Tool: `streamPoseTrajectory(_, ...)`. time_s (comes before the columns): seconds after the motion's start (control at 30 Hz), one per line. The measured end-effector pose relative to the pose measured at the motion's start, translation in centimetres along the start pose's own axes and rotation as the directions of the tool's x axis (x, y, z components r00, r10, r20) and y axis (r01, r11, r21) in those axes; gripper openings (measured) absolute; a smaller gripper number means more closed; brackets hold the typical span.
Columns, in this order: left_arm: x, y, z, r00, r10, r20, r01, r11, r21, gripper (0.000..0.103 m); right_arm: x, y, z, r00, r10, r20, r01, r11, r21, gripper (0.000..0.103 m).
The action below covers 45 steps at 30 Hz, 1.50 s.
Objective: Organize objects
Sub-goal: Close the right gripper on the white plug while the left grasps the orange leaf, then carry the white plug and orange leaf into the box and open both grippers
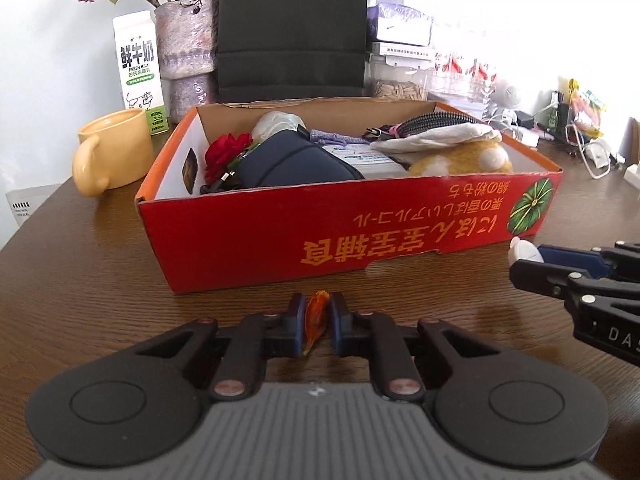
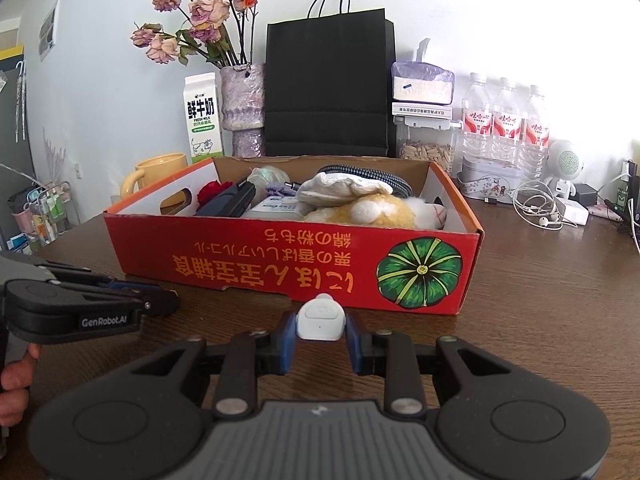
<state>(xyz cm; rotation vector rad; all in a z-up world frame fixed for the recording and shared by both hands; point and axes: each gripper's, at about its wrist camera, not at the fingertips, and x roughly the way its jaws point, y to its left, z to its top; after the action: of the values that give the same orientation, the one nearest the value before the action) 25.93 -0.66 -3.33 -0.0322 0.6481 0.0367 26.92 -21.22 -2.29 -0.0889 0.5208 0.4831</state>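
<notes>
My left gripper (image 1: pixel 317 322) pinches a small orange translucent piece (image 1: pixel 316 316); my right gripper (image 2: pixel 321 334) clamps a small white rounded plastic device (image 2: pixel 321 319) before the red cardboard box (image 2: pixel 280 264).

Table (image 1: pixel 100 280): dark wood grain, slight sheen.
Box (image 1: pixel 280 232) just beyond fingertips: corrugated cardboard, printed red outside, glossy; bare brown on inner back wall.
Between left fingers (image 1: pixel 295 322): orange piece (image 1: pixel 316 316), translucent, glassy.
Between right fingers (image 2: pixel 285 340): white device (image 2: pixel 321 318), smooth matt plastic.
Finger pads: blue, rubbery; arms matt black plastic.
In box: fuzzy plush toy (image 2: pixel 384 210), navy cloth pouch (image 1: pixel 288 160).
</notes>
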Motion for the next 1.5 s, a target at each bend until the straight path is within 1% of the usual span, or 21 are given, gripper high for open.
streamPoseTrajectory(0.3,-1.8,-0.6,-0.5,0.999,-0.006,0.042,0.005,1.000,0.007,0.014,-0.9,0.4,-0.4,1.000,0.006,0.021,-0.006,1.000,0.003,0.026)
streamPoseTrajectory(0.43,-3.0,-0.8,-0.3,0.997,-0.024,0.072,0.024,1.000,0.008,0.014,-1.4,0.5,-0.5,0.999,0.012,0.031,-0.012,1.000,0.003,0.026)
streamPoseTrajectory(0.63,-4.6,-0.8,1.2,0.990,-0.038,0.138,0.039,0.999,-0.008,0.014,-2.2,1.0,0.4,0.996,0.034,0.079,-0.035,0.999,0.010,0.026)
streamPoseTrajectory(0.87,-5.0,-0.4,3.3,0.980,-0.024,0.196,0.029,0.999,-0.025,0.014,-2.2,1.8,2.5,0.991,0.057,0.123,-0.056,0.998,-0.010,0.026)
streamPoseTrajectory(1.07,-4.8,-0.2,5.3,0.971,-0.023,0.236,0.034,0.999,-0.040,0.014,-1.3,2.3,4.8,0.987,0.062,0.148,-0.057,0.998,-0.037,0.026)
streamPoseTrajectory(1.23,-3.9,-0.2,6.8,0.967,-0.024,0.255,0.041,0.997,-0.060,0.014,0.0,2.2,6.9,0.983,0.056,0.176,-0.048,0.998,-0.051,0.026)
streamPoseTrajectory(1.37,-2.7,0.0,8.4,0.961,-0.016,0.275,0.038,0.996,-0.075,0.014,1.7,1.9,8.7,0.979,0.053,0.194,-0.045,0.998,-0.043,0.026)
streamPoseTrajectory(1.5,-0.9,0.2,9.6,0.961,-0.011,0.277,0.040,0.994,-0.097,0.014,3.8,1.6,9.9,0.979,0.060,0.197,-0.055,0.998,-0.030,0.026)
